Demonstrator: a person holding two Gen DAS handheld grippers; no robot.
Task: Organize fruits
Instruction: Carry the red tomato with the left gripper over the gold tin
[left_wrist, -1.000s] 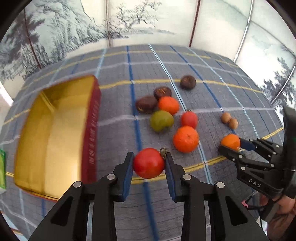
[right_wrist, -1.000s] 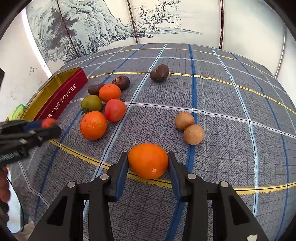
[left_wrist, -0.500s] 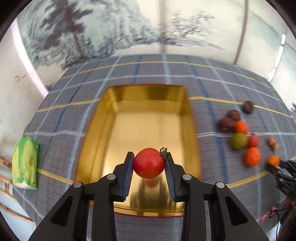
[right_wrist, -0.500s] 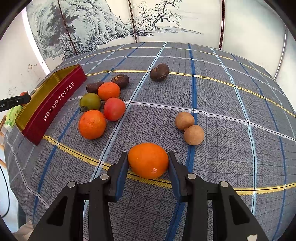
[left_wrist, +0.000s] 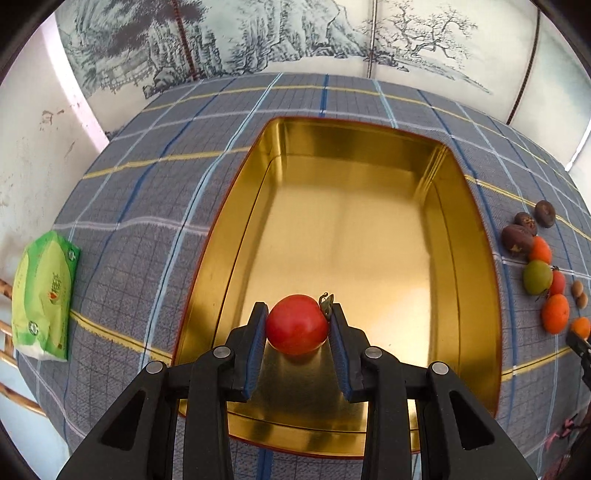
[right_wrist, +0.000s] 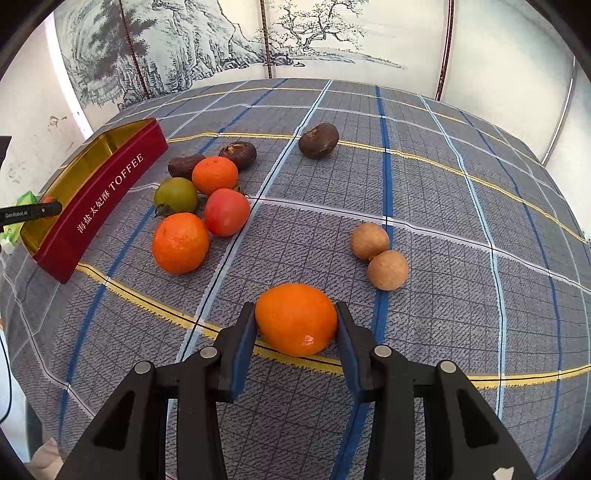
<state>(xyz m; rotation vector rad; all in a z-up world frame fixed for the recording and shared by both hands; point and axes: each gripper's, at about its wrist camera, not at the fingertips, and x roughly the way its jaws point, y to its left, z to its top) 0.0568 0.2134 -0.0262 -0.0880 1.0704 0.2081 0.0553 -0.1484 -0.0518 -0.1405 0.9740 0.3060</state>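
Left gripper (left_wrist: 297, 325) has its two blue pads pressed tight on a red tomato (left_wrist: 297, 324). The tomato hangs over the near end of the gold tin (left_wrist: 236, 236), which sits open on the checked cloth (left_wrist: 147, 206). The tin has nothing in it yet. It looks as if the tomato is a bit above the tin floor, but I cannot tell how high.

The right gripper (right_wrist: 295, 325) is closed on an orange (right_wrist: 295, 319). It holds that orange low over the cloth, over a yellow stripe, well away from the tin.

More fruit waits on the cloth beside the tin: two oranges (right_wrist: 180, 242), a green tomato (right_wrist: 176, 195), another red tomato (right_wrist: 226, 211), three dark brown fruits (right_wrist: 318, 140) and two small tan round ones (right_wrist: 369, 240). A green packet (left_wrist: 46, 291) lies on the far side of the tin.

I think the step now is putting the first fruit in the tin. Next, the left gripper should go down a little more, so the tomato does not drop hard, then let its jaws go wide and pull back up. The tomato is round and smooth, so it may roll on the shiny floor. Setting it near a wall or corner could help it stay. After that, the orange in the right gripper needs to come across to the tin.
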